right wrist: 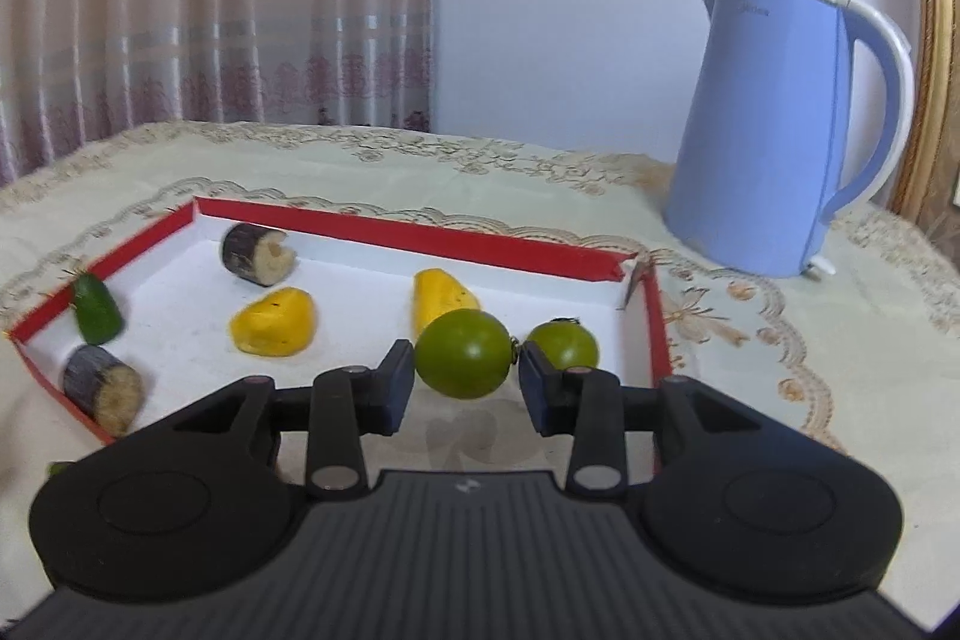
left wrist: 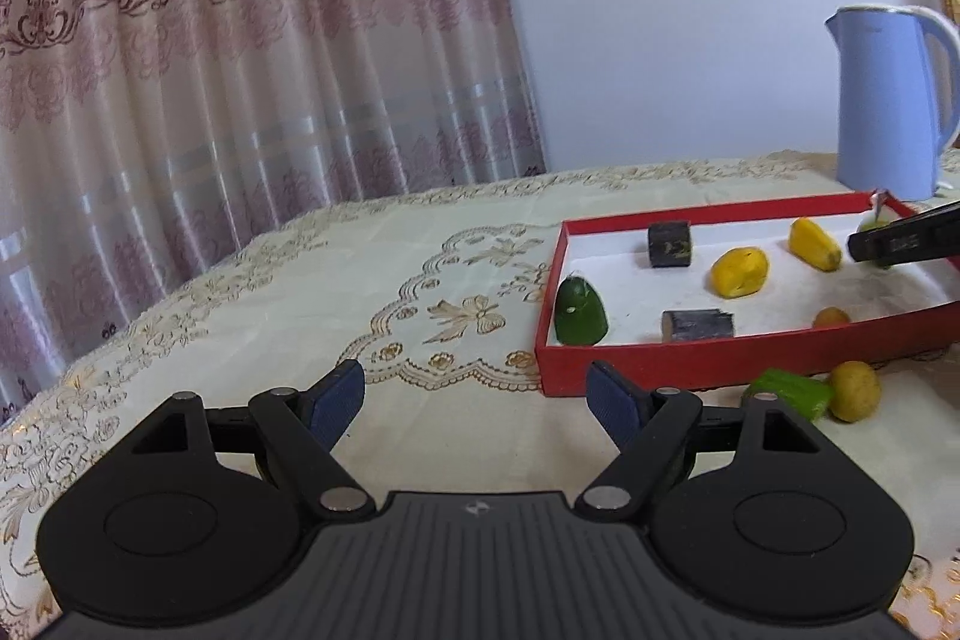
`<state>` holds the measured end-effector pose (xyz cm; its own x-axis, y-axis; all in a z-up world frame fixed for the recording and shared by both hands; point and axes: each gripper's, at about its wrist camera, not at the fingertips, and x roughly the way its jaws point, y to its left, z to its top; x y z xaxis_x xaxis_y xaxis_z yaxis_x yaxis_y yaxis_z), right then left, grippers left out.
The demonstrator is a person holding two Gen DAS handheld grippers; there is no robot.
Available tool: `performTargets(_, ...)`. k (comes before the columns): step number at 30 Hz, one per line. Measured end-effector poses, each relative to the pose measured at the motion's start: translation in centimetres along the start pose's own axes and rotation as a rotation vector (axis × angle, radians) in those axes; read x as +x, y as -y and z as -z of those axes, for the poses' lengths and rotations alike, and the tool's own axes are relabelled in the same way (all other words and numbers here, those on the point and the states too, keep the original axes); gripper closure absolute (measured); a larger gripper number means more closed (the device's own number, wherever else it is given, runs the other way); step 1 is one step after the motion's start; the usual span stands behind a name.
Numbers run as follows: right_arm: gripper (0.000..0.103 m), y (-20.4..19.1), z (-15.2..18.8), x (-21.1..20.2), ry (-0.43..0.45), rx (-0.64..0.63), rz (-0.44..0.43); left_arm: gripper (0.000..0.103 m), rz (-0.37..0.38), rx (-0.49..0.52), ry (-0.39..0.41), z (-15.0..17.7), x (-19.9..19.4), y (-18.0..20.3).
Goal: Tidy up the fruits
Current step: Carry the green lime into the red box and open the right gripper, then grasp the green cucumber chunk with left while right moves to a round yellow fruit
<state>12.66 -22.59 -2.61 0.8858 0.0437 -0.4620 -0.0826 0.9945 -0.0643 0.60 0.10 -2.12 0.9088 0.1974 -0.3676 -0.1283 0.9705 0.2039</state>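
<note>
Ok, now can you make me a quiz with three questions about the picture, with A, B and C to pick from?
1. How many yellow fruit pieces lie in the red box?
A one
B two
C five

2. Where does the blue kettle stand?
A inside the box
B on the floor
C on the tablecloth, beyond the box

3. How is the left gripper?
A open, nothing between its fingers
B shut on a fruit
C shut on the kettle's handle

Answers:
1. B, two yellow pieces sit on the white floor of the box.
2. C, the kettle rests on the cloth past the box's far corner.
3. A, only cloth shows between its spread blue pads.
</note>
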Motion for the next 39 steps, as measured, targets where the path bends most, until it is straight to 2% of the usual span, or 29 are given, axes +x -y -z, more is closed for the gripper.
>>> performTargets(3,0.059,0.2,-0.3,-0.8,0.016,0.010,-0.001,0.022,0.062,-0.005,-0.005,-0.3,-0.7,-0.3)
performTargets(6,0.054,-0.1,-0.9,-3.6,0.046,-0.007,0.014,0.022,0.163,-0.010,-0.001,-0.4,-1.6,-0.5)
performTargets(8,0.031,-0.5,-0.9,-6.2,0.092,-0.010,0.022,0.022,0.239,-0.014,0.007,-0.5,-2.0,-0.4)
performTargets(11,0.016,-0.9,0.1,-10.1,0.169,-0.007,0.073,0.022,0.386,0.006,0.014,-0.8,-2.2,0.3)
performTargets(13,0.014,-0.8,1.3,-11.8,0.198,0.035,0.098,0.022,0.472,0.054,-0.002,-1.1,-1.8,1.1)
performTargets(15,0.014,-0.2,2.5,-12.7,0.191,0.094,0.093,0.022,0.546,0.140,-0.011,-1.1,-1.1,2.1)
performTargets(19,0.014,0.6,3.9,-12.7,0.150,0.156,0.055,0.022,0.590,0.309,0.021,-0.7,-0.1,3.7)
performTargets(22,0.014,0.8,4.3,-12.4,0.137,0.168,0.051,0.022,0.646,0.367,-0.004,-0.7,0.9,4.2)
performTargets(24,0.014,0.6,4.5,-12.2,0.132,0.163,0.049,0.022,0.653,0.374,-0.024,-0.8,1.5,4.4)
performTargets(29,0.014,-0.4,4.8,-12.3,0.140,0.115,0.032,0.030,0.649,0.376,-0.046,-1.1,2.8,4.4)
performTargets(34,0.014,-1.2,4.9,-12.3,0.149,0.079,0.032,0.055,0.695,0.342,-0.137,-1.5,4.4,4.5)
performTargets(39,0.012,-1.2,4.8,-12.5,0.151,0.072,0.030,0.060,0.718,0.331,-0.175,-1.3,5.3,4.7)
